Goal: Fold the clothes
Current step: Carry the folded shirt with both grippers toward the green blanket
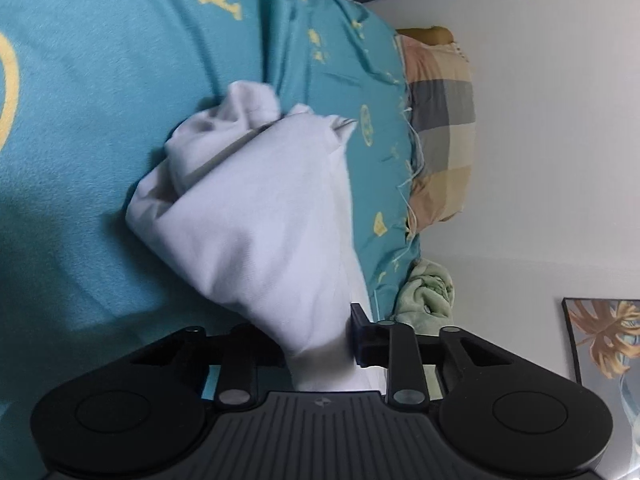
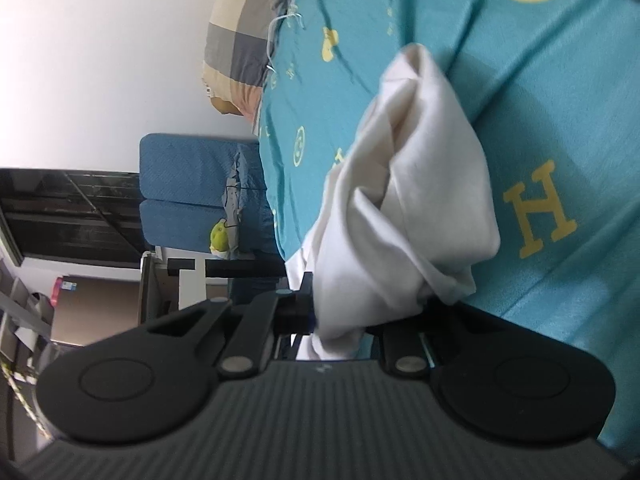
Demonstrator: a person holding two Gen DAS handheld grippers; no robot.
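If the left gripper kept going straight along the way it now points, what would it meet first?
The white garment already pinched in the left gripper; beyond that bunched cloth, probably the teal bedsheet, though depth is unclear.

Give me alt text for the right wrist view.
The right gripper is closed on a bunched white garment, which hangs crumpled over a teal bedsheet printed with yellow letters and faces. A checked pillow lies at the bed's far end.
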